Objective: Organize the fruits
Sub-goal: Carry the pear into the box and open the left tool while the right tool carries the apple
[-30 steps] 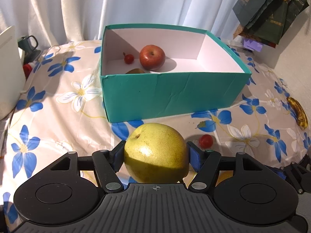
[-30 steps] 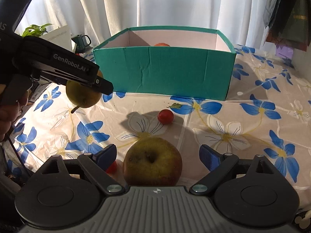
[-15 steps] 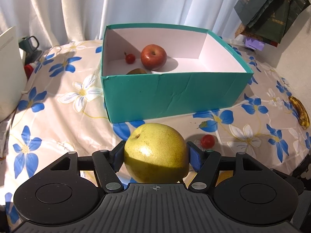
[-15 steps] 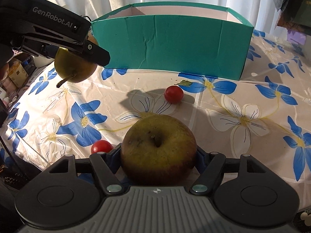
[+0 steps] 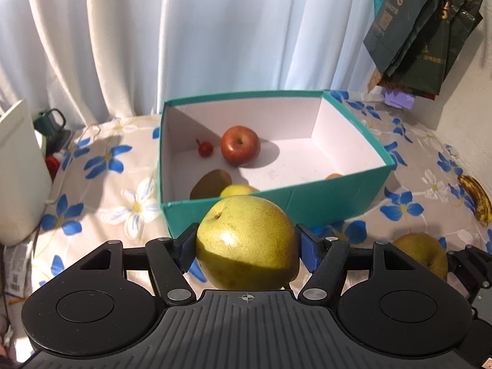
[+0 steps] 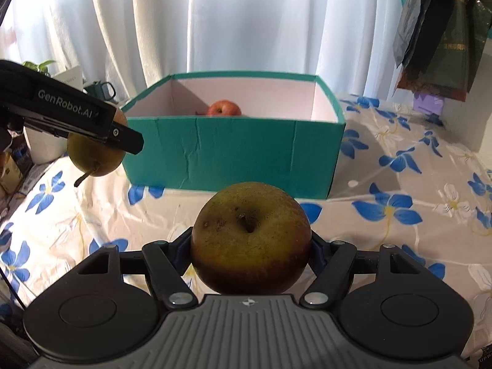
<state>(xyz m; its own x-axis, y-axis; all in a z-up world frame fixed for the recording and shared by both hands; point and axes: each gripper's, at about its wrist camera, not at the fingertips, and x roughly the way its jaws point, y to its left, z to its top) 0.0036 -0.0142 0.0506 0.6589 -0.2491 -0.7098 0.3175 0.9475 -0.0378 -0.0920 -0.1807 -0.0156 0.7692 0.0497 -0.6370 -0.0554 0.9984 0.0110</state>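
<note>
My left gripper (image 5: 247, 246) is shut on a yellow-green pear (image 5: 247, 243) and holds it in the air just before the near wall of the teal box (image 5: 323, 203). In the box lie a red apple (image 5: 240, 149), a cherry tomato (image 5: 205, 148), a kiwi (image 5: 210, 184), a yellow fruit (image 5: 238, 190) and an orange fruit (image 5: 333, 176). My right gripper (image 6: 250, 247) is shut on a green-brown apple (image 6: 250, 236), lifted above the floral cloth before the box (image 6: 233, 153). The left gripper with the pear (image 6: 95, 156) shows at the left in the right wrist view.
A spotted banana (image 5: 475, 196) lies on the floral cloth (image 5: 101, 184) at the right. A white container (image 5: 18, 172) and a dark green mug (image 5: 52, 124) stand at the left. Dark bags (image 5: 424, 30) hang at the upper right. White curtains close the back.
My right gripper closed on the green-brown apple and lifted it off the cloth. My left gripper rose with the pear and moved closer to the box.
</note>
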